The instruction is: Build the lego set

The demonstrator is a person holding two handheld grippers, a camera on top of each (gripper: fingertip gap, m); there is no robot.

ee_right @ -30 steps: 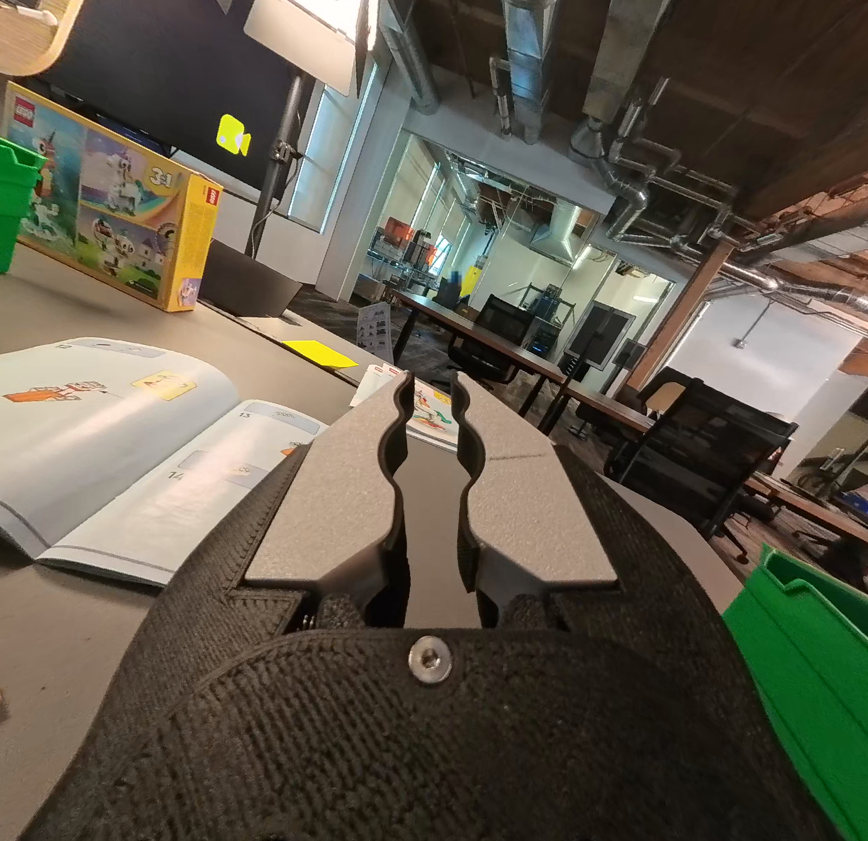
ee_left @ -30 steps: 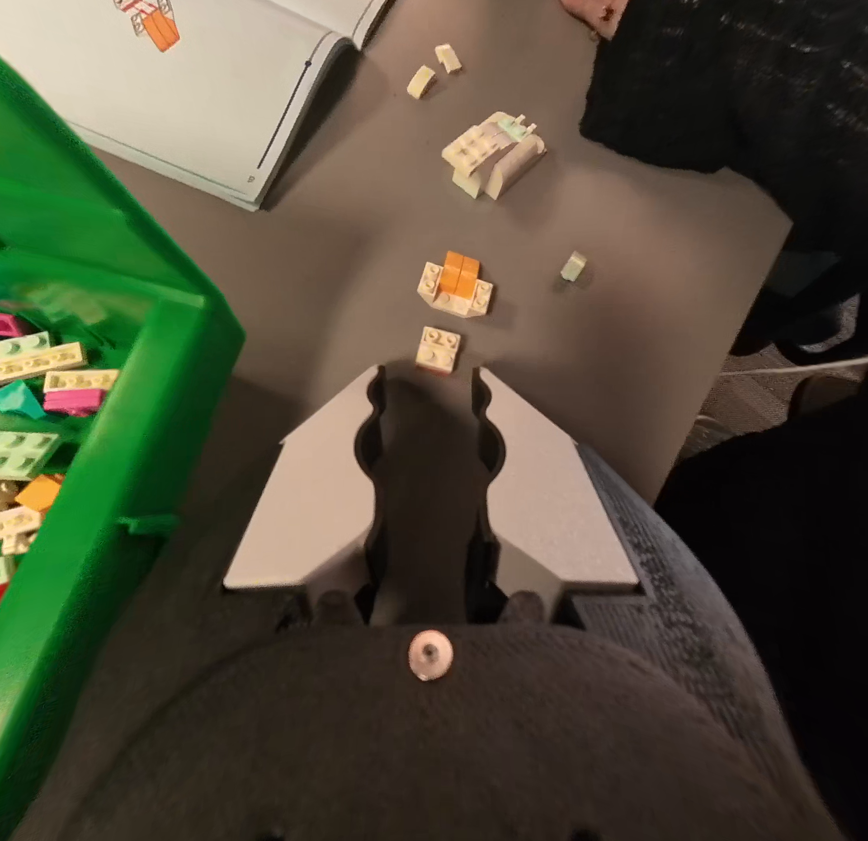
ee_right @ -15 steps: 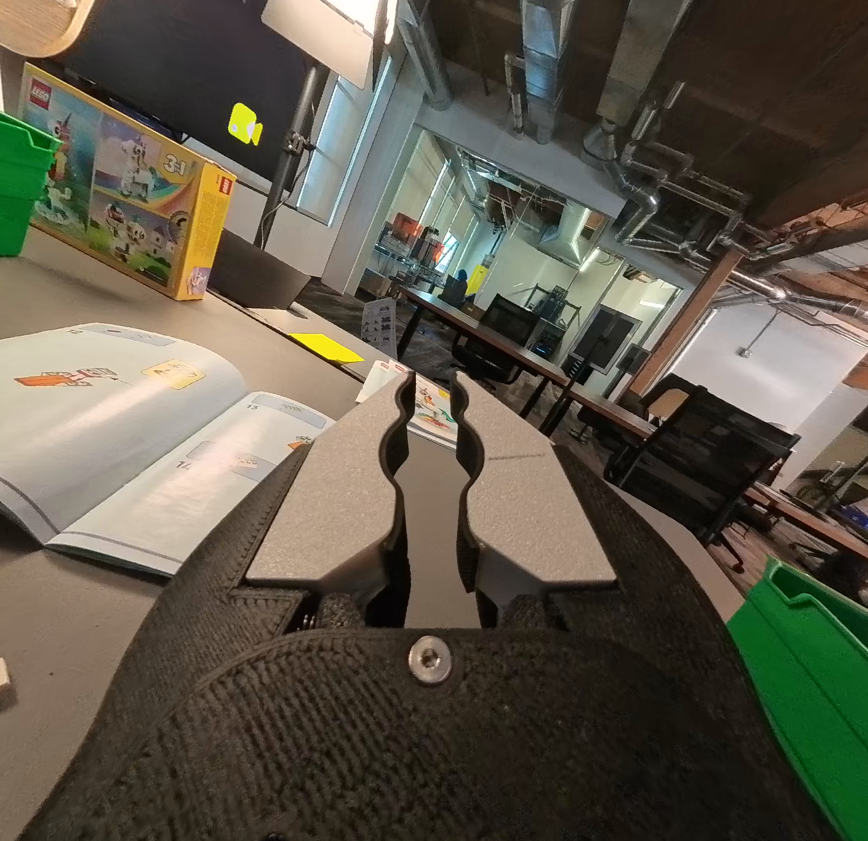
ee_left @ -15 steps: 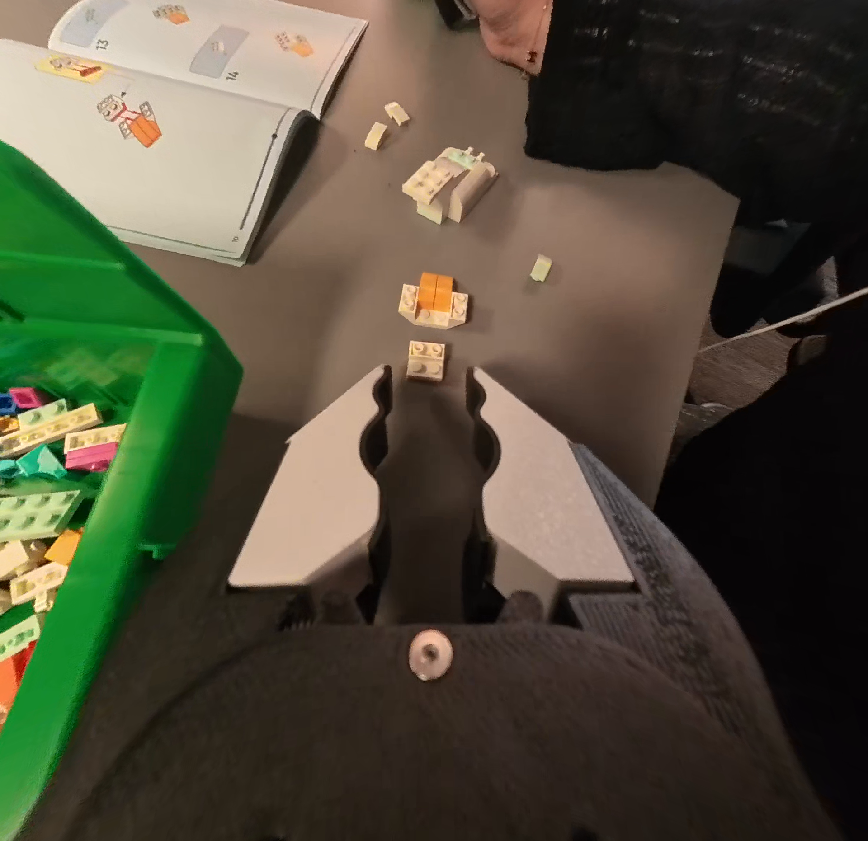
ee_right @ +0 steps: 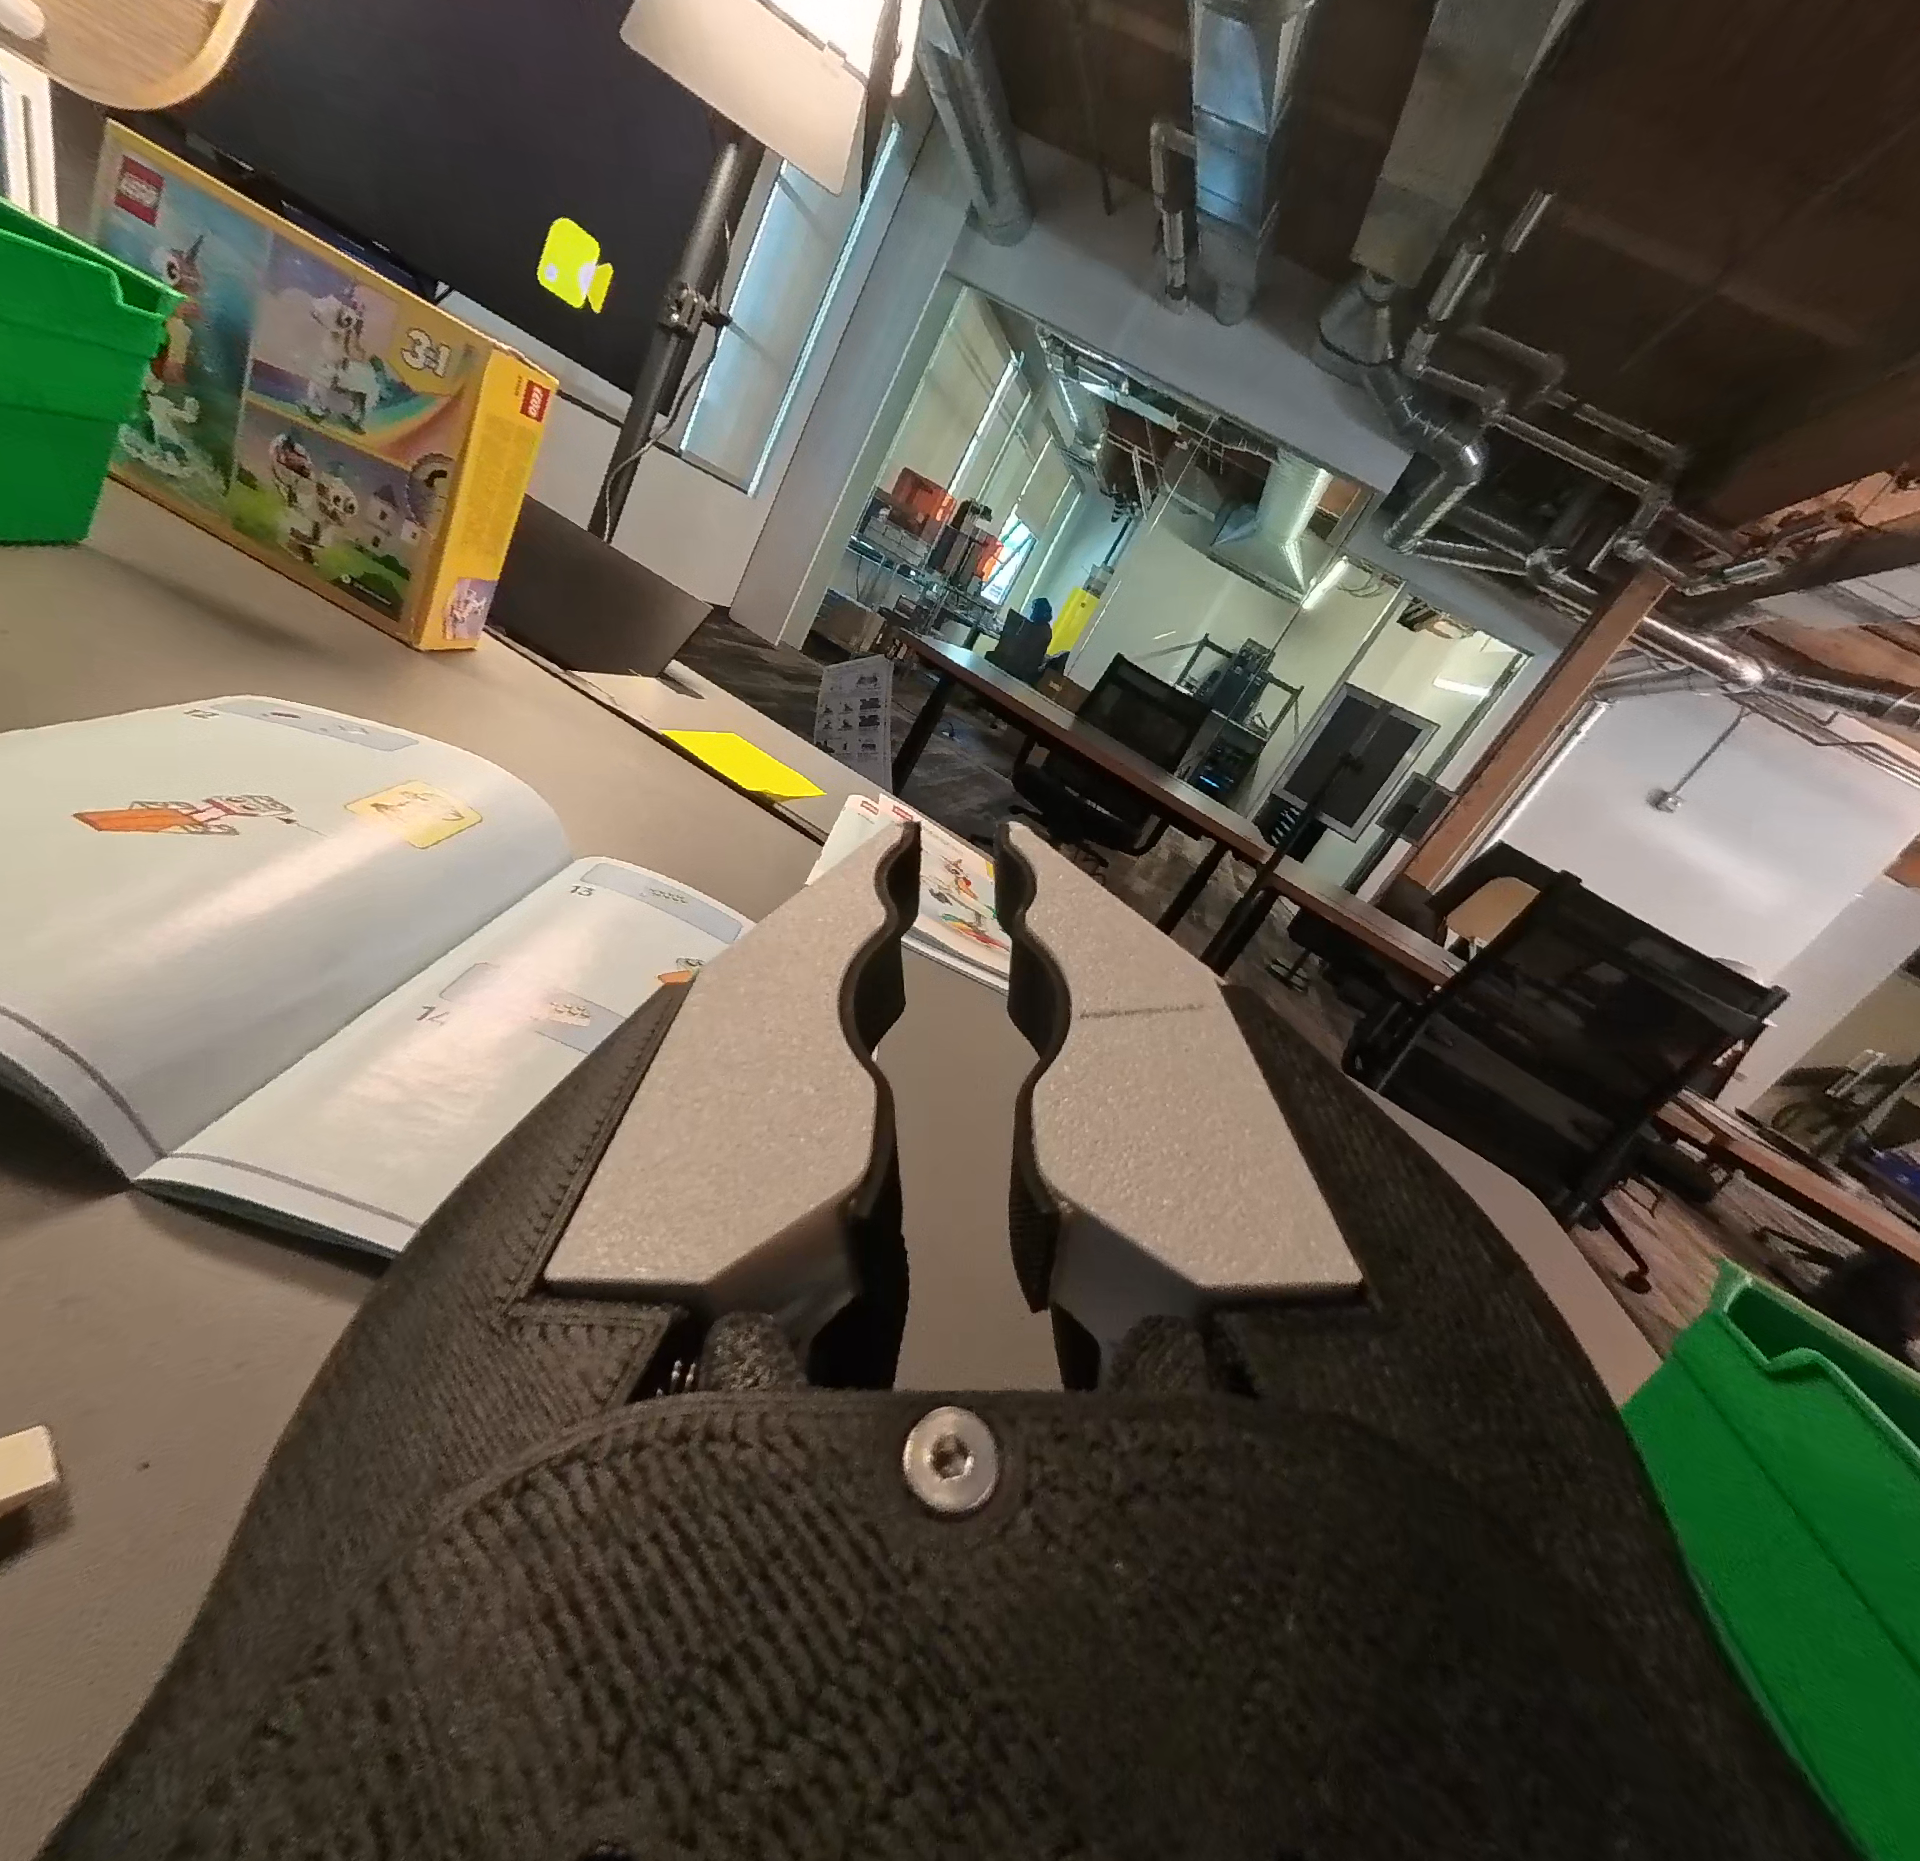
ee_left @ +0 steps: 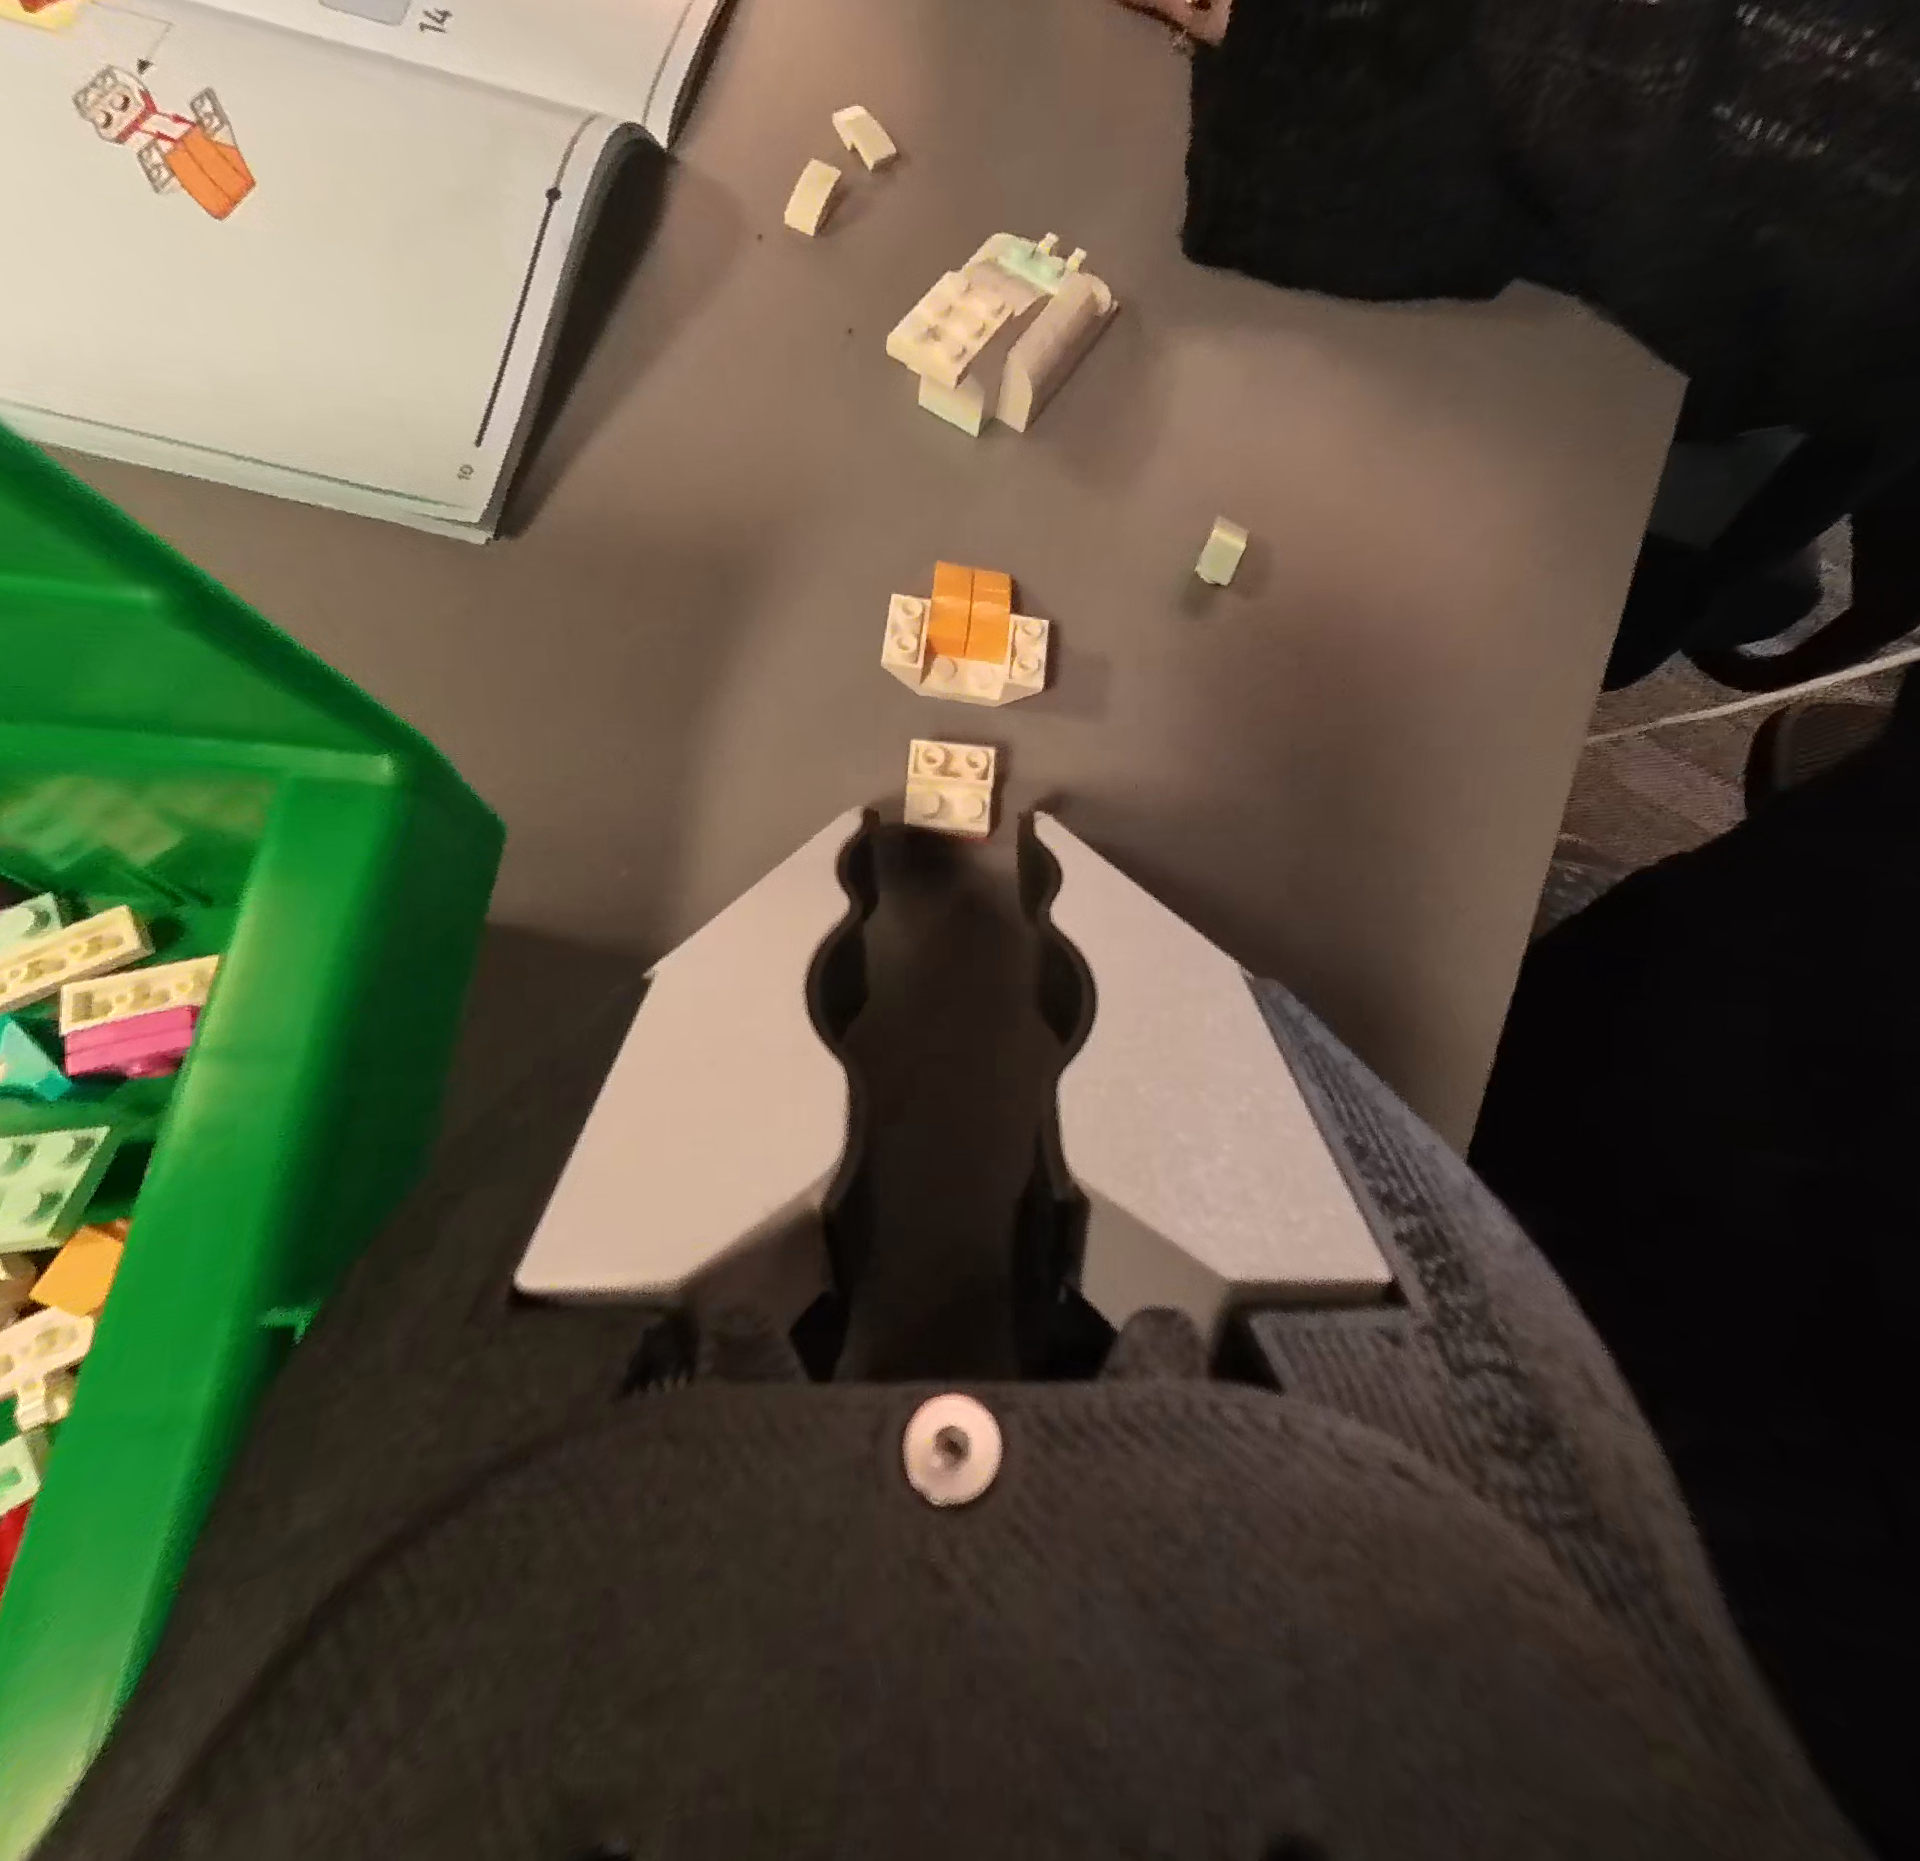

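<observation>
Left wrist view: small cream brick on the worktop, just ahead of the spread, empty left hand-held gripper; orange-topped sub-assembly at 12 o'clock beyond. Straddle the brick squarely before closing. Right hand-held gripper idle, slightly parted.

We see exposed metal ducts under a dark ceiling — long tables and black chairs beyond. White walls look bright.

Black chairs, yellow paper, ceiling ducts
</observation>
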